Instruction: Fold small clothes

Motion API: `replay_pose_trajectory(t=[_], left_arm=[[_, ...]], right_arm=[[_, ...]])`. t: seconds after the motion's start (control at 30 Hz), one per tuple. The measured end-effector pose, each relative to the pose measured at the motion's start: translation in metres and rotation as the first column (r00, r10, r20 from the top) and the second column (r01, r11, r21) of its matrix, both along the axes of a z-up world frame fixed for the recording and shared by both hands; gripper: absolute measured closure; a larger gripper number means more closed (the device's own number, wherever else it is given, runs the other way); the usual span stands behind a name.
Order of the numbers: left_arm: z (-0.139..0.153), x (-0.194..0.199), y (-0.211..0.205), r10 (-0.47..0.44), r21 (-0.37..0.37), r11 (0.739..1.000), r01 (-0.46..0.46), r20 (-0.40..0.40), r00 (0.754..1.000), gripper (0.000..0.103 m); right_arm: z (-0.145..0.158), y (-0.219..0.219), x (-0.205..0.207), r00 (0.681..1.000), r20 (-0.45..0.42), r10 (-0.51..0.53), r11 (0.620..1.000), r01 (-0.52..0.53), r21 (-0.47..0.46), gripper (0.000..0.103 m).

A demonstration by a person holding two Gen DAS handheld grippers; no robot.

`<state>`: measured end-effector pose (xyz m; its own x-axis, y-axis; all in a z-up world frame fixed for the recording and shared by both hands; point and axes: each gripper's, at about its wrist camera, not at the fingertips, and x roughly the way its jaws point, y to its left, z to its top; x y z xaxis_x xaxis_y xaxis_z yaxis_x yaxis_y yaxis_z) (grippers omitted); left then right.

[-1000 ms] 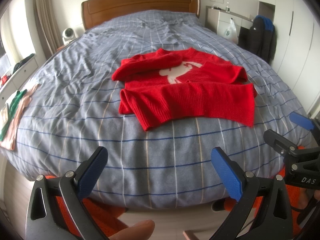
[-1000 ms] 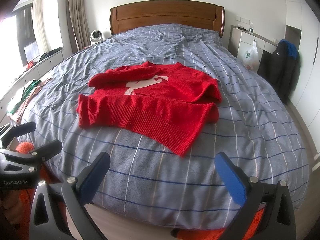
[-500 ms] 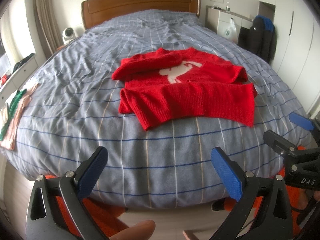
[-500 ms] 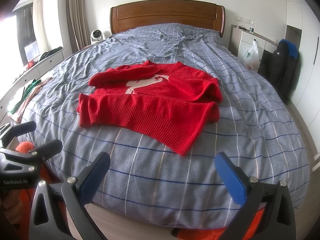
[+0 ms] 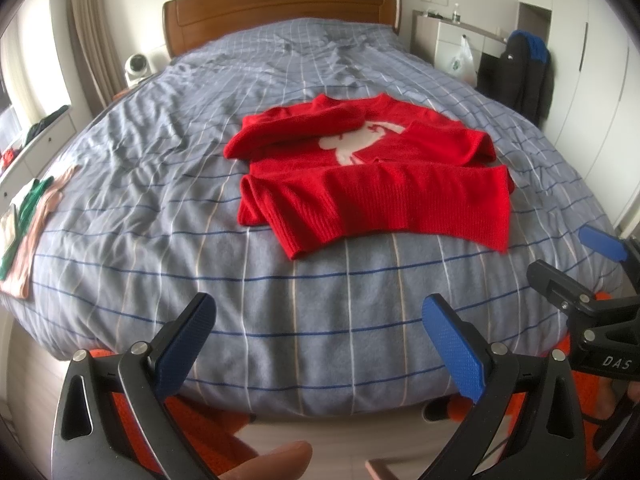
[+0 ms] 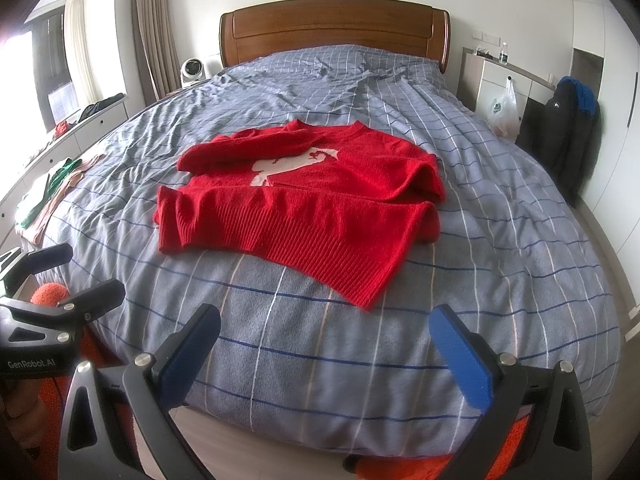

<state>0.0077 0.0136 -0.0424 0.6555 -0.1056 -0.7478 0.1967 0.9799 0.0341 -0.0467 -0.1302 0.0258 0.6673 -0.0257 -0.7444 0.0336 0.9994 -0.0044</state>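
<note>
Red sweater (image 5: 372, 184) half-folded on bed (image 5: 160, 208) (both grippers spread, empty).

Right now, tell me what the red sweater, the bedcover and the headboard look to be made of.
Red sweater: knitted yarn, likely wool or acrylic; ribbed hem, fuzzy matte surface.
Bedcover: soft brushed fabric, perhaps cotton or fleece; creases, grey with a woven or printed grid.
Headboard: wood or wood veneer; brown, smooth, slightly glossy.

One red sweater (image 5: 368, 184) lies on one bed (image 5: 200, 184). Two grippers: left gripper (image 5: 320, 344), right gripper (image 6: 326, 350). One small clothes pile (image 5: 28, 216) sits at the bed's left edge.
</note>
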Motion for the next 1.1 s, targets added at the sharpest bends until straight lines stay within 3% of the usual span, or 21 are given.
replay_pose_trajectory(t=[0.87,0.97,1.1], left_arm=[[-0.005,0.001,0.010,0.024,0.018,1.000,-0.024,0.004,1.000,0.000],[-0.020,0.017,0.041,0.090,-0.055,0.994,-0.094,-0.068,0.994,0.000],[-0.040,0.045,0.076,0.127,-0.187,0.968,-0.165,-0.203,0.971,0.001]], right_arm=[[0.001,-0.003,0.002,1.000,0.001,0.006,1.000,-0.006,-0.016,0.000],[-0.001,-0.019,0.003,0.999,0.020,-0.031,0.998,0.032,-0.050,0.000],[-0.011,-0.061,0.005,0.993,-0.008,-0.120,0.992,0.120,0.034,0.000]])
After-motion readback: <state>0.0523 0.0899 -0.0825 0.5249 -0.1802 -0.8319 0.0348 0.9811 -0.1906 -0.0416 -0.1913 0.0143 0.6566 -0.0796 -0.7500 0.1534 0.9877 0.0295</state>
